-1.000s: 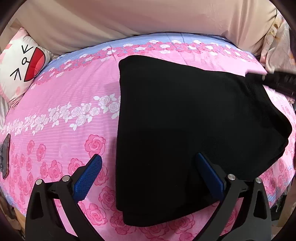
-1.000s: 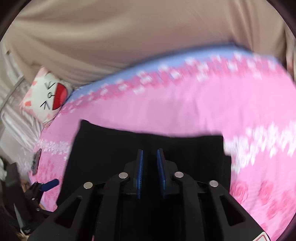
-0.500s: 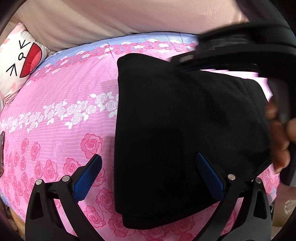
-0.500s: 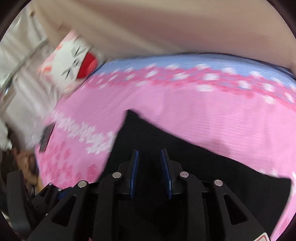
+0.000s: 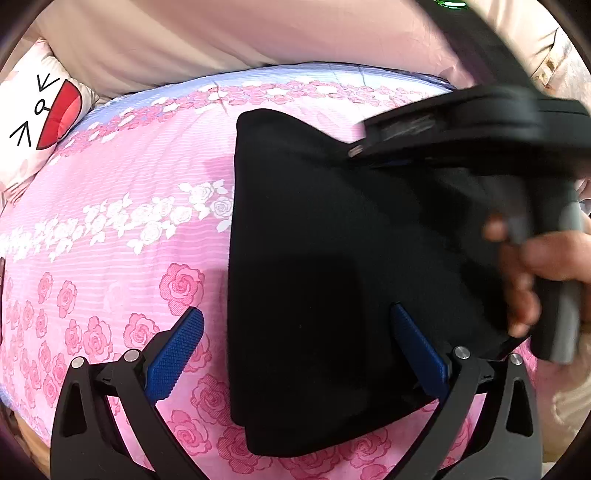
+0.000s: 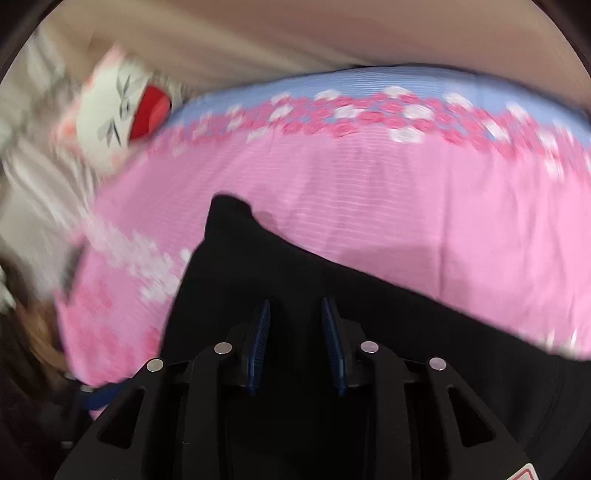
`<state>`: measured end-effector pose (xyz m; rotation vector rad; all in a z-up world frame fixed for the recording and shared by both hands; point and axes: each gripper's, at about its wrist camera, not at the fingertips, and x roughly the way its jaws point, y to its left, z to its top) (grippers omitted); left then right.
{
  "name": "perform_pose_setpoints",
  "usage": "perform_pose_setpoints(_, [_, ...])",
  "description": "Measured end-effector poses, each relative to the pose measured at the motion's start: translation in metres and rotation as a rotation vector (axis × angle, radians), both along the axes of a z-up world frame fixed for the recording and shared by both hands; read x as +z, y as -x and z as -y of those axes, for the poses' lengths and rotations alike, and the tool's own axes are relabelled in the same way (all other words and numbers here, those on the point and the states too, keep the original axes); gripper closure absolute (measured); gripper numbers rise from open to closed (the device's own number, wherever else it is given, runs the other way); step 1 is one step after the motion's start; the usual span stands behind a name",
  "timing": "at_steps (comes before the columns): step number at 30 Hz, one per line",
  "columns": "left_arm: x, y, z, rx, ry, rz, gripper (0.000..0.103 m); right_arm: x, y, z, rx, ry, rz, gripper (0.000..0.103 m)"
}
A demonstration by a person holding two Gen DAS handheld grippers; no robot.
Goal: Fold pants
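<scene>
The black pants point(image 5: 332, 266) lie folded into a compact block on the pink rose bedspread point(image 5: 122, 229). My left gripper point(image 5: 295, 354) is wide open and empty, its blue pads straddling the block's near left edge. My right gripper point(image 6: 295, 332) hovers over the pants point(image 6: 314, 280), its pads a small gap apart with nothing between them. In the left wrist view the right gripper's body point(image 5: 480, 133) and the hand holding it point(image 5: 535, 273) reach in from the right above the pants.
A white cartoon-face pillow point(image 5: 33, 122) lies at the far left of the bed, also in the right wrist view point(image 6: 118, 110). A beige curtain point(image 5: 221, 33) hangs behind the bed. The bedspread's blue border point(image 5: 314, 72) runs along the far edge.
The right gripper has swung left across the pants and its pads have parted from nearly closed to a small gap. The left gripper has stayed open in place.
</scene>
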<state>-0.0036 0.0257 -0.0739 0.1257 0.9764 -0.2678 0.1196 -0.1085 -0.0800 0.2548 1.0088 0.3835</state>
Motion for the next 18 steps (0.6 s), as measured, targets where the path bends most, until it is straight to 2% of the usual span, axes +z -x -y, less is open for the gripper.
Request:
perform_pose_setpoints(2, [0.001,0.001,0.001,0.003,-0.009,0.005,0.005,0.016,0.02,0.015,-0.042,-0.008,0.075,0.074])
perform_pose_setpoints(4, [0.001,0.002,0.002,0.007,-0.016,0.009,0.005,0.029,0.046,0.035,-0.093,0.028,0.142,0.072])
perform_pose_setpoints(6, [0.001,0.003,0.004,0.013,-0.026,0.013,0.005,0.026,0.058,0.057,-0.16,0.077,0.139,0.069])
perform_pose_setpoints(8, [0.002,0.003,0.009,0.016,-0.04,0.021,0.005,0.011,0.062,0.084,-0.236,0.138,0.095,0.076])
perform_pose_setpoints(10, [0.003,0.004,0.013,0.016,-0.054,0.027,0.005,-0.001,0.066,0.105,-0.246,0.062,0.064,0.077])
perform_pose_setpoints(11, [0.004,0.005,0.015,0.02,-0.069,0.032,0.005,0.002,0.073,0.113,-0.257,0.009,0.073,0.075])
perform_pose_setpoints(12, [0.005,0.005,0.017,0.023,-0.08,0.035,0.005,0.008,0.079,0.114,-0.259,-0.001,0.085,0.071])
perform_pose_setpoints(14, [0.008,0.009,0.02,0.024,-0.098,0.047,0.005,0.024,0.096,0.113,-0.266,0.04,0.139,0.071])
perform_pose_setpoints(15, [0.01,0.011,0.021,0.024,-0.103,0.052,0.005,0.031,0.106,0.112,-0.261,0.062,0.16,0.067])
perform_pose_setpoints(16, [0.011,0.013,0.021,0.024,-0.104,0.054,0.005,0.033,0.112,0.112,-0.258,0.076,0.167,0.059])
perform_pose_setpoints(18, [0.014,0.015,0.018,0.026,-0.087,0.05,0.005,0.026,0.124,0.115,-0.273,0.125,0.154,0.05])
